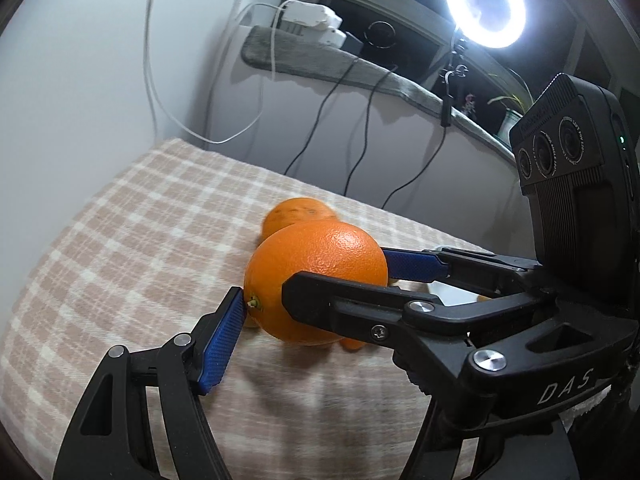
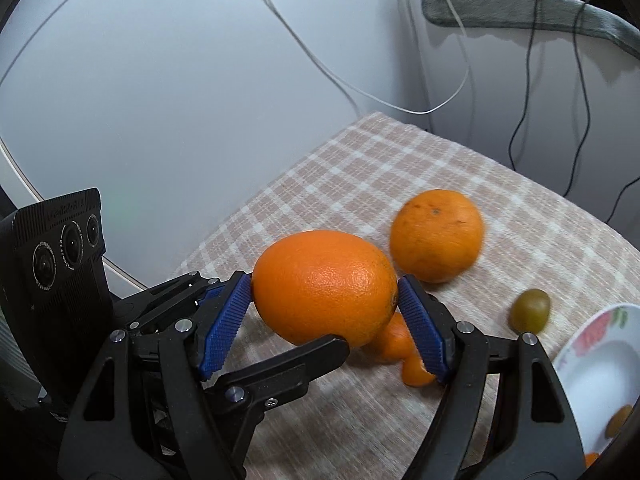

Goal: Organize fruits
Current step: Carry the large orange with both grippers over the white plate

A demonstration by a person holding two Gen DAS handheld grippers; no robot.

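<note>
A large orange (image 1: 316,280) (image 2: 324,286) is held above the checked tablecloth (image 1: 120,240) (image 2: 400,160). Both grippers close on it at once. My left gripper (image 1: 316,284) has its blue pads on the orange's stem end and far side. My right gripper (image 2: 326,312) clamps it between its blue pads from both sides; it enters the left wrist view from the right. A second orange (image 1: 298,214) (image 2: 438,236) lies on the cloth behind. Small orange fruits (image 2: 396,344) lie under the held orange. A green-brown fruit (image 2: 530,310) lies beside a white flowered plate (image 2: 600,356).
The plate holds a few small fruits at the right edge of the right wrist view. A white wall and a rounded white panel stand behind the table. Cables hang down the wall. A ring light (image 1: 484,4) shines on a ledge with a grey cloth (image 1: 320,64).
</note>
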